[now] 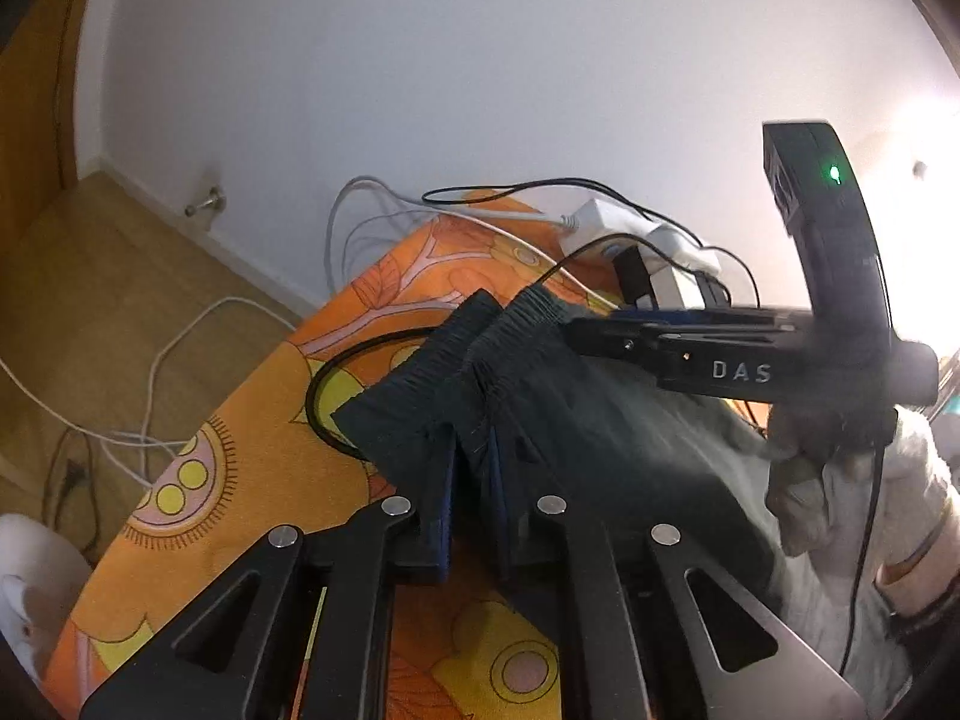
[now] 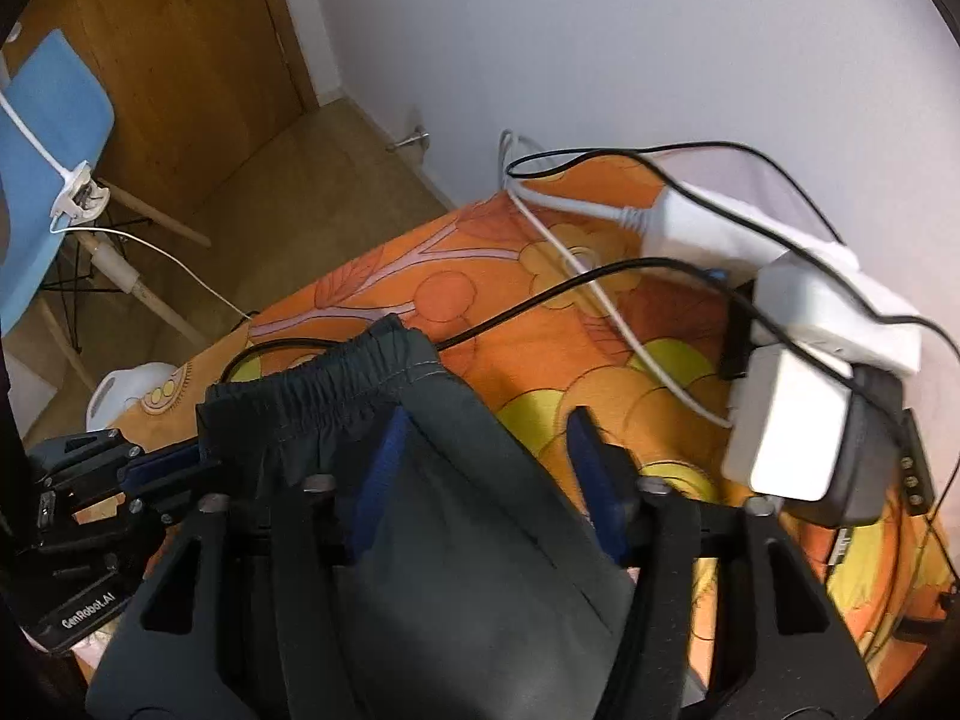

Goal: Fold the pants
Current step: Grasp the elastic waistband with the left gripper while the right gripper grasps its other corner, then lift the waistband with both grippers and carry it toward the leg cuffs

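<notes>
An orange patterned cloth is covering the bench. White power adapters and black cables are lying far right; a blue chair is standing far left.

A plain white wall is rising behind the table, whose orange flowered cloth is reaching almost to it. A wooden door is standing in the corner, beside a brownish floor. A blue chair on pale wooden legs is sitting near the door. Bright light is glaring at the right edge of the left view. White cables are trailing across the floor.
</notes>
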`<control>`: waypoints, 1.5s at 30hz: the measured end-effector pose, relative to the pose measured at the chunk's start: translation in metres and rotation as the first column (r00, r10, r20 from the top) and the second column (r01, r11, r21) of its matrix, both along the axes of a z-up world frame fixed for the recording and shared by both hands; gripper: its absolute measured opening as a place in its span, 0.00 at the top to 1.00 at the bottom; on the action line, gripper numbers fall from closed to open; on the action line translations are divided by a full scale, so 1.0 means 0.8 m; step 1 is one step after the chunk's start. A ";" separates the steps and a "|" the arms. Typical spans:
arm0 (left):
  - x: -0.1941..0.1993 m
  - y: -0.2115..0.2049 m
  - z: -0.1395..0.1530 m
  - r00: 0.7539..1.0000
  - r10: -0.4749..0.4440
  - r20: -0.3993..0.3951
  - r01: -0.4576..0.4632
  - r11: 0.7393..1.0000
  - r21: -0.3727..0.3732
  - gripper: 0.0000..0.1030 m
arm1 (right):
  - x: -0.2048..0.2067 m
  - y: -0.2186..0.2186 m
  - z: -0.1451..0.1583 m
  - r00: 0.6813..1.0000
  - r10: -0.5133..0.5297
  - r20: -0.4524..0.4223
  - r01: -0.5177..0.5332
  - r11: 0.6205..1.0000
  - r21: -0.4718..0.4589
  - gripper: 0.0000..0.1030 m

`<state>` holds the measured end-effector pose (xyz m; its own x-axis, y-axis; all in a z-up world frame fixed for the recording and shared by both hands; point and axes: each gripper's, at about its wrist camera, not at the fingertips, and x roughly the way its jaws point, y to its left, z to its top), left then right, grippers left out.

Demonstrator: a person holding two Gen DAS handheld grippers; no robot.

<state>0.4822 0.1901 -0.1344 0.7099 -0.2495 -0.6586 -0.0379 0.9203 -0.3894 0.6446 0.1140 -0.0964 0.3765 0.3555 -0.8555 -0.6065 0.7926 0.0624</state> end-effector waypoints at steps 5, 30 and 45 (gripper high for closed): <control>-0.008 -0.008 0.004 1.000 -0.017 -0.001 0.017 0.998 0.054 0.92 | -0.018 0.014 0.004 0.998 0.059 0.024 -0.059 0.998 -0.017 0.95; 0.013 0.015 -0.003 0.997 0.020 -0.074 -0.012 0.994 0.109 0.50 | 0.013 0.041 -0.025 0.997 0.075 -0.030 -0.076 0.996 -0.035 0.34; 0.025 0.005 0.010 0.996 0.082 0.027 -0.083 0.995 0.055 0.86 | -0.009 0.035 -0.018 0.998 0.058 -0.019 -0.058 0.998 0.036 0.72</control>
<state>0.5025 0.1944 -0.1263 0.7425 -0.1524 -0.6523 -0.1060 0.9348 -0.3390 0.6372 0.1418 -0.1112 0.3374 0.4061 -0.8493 -0.6498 0.7533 0.1020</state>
